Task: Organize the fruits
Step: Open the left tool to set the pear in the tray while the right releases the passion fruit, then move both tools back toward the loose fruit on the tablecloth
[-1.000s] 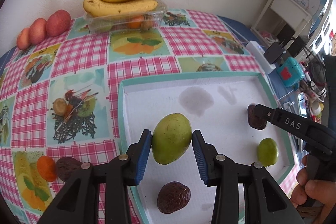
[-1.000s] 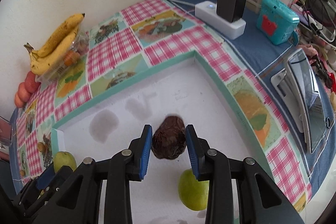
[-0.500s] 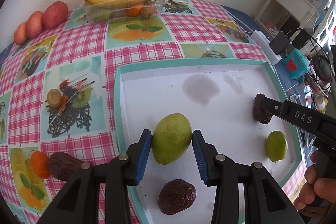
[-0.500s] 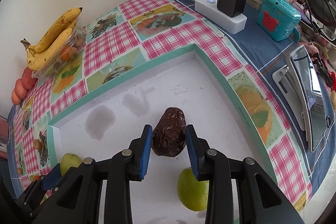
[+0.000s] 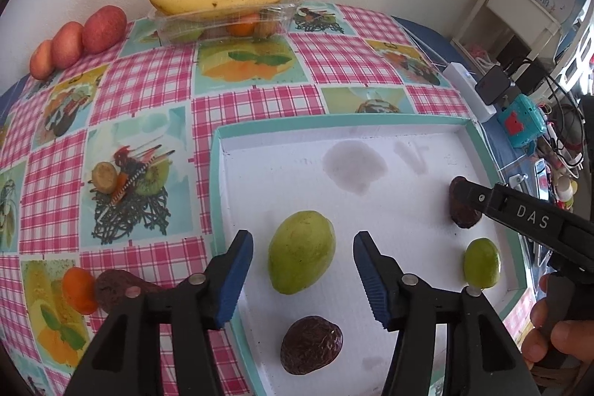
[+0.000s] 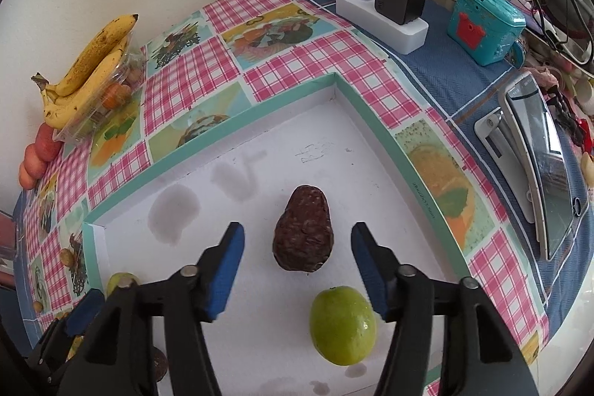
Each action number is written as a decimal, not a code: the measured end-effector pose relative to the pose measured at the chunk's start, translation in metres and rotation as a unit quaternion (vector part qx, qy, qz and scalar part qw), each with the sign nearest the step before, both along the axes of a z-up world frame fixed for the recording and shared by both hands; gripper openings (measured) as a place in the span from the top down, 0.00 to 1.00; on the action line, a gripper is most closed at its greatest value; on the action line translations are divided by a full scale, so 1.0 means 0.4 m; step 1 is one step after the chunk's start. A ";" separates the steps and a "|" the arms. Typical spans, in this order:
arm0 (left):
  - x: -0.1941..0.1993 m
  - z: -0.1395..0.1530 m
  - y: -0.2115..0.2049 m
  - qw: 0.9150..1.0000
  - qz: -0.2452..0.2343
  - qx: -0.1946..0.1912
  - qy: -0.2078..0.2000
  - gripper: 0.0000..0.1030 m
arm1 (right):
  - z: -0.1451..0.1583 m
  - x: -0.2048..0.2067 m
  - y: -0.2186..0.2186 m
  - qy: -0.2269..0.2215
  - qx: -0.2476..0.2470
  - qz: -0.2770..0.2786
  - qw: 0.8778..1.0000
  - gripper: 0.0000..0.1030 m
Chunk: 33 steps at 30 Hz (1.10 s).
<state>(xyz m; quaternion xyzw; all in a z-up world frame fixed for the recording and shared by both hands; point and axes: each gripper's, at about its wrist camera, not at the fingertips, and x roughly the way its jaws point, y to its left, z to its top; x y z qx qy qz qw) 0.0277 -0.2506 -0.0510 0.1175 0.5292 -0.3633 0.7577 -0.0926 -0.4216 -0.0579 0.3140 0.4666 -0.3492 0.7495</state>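
Both tongs spread wide: left tongs (image 5: 302,270) straddle the green mango (image 5: 300,252), right tongs (image 6: 297,266) the brown avocado (image 6: 303,234); only the left view shows a second avocado (image 5: 311,344).

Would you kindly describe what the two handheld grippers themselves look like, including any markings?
Both are matte black plastic. The left gripper and right gripper each have two angular black fingers tipped with ribbed blue pads and a silver pivot pin. The right gripper's side reads "DAS" in white. A bare hand holds it; no sleeve shows.
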 end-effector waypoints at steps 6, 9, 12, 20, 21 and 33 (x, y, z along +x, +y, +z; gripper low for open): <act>0.023 0.034 0.028 1.000 0.028 0.002 -0.009 0.27 | 0.010 0.010 0.012 0.012 -0.009 0.010 1.000 0.23; 0.043 0.044 0.052 0.998 0.055 0.018 -0.024 0.18 | 0.016 0.016 0.022 0.015 -0.012 0.014 1.000 0.21; 0.076 0.047 0.093 0.994 0.097 0.036 -0.041 0.02 | 0.021 0.022 0.033 0.020 -0.019 0.021 0.999 0.17; 0.174 0.055 0.237 0.970 0.221 0.062 -0.074 0.00 | 0.050 0.046 0.085 0.012 -0.057 0.057 0.997 0.06; 0.184 0.059 0.254 0.968 0.230 0.061 -0.075 0.00 | 0.054 0.048 0.089 0.009 -0.058 0.059 0.997 0.06; 0.258 0.114 0.401 0.954 0.264 0.087 -0.110 0.00 | 0.104 0.087 0.172 -0.025 -0.066 0.092 0.993 0.06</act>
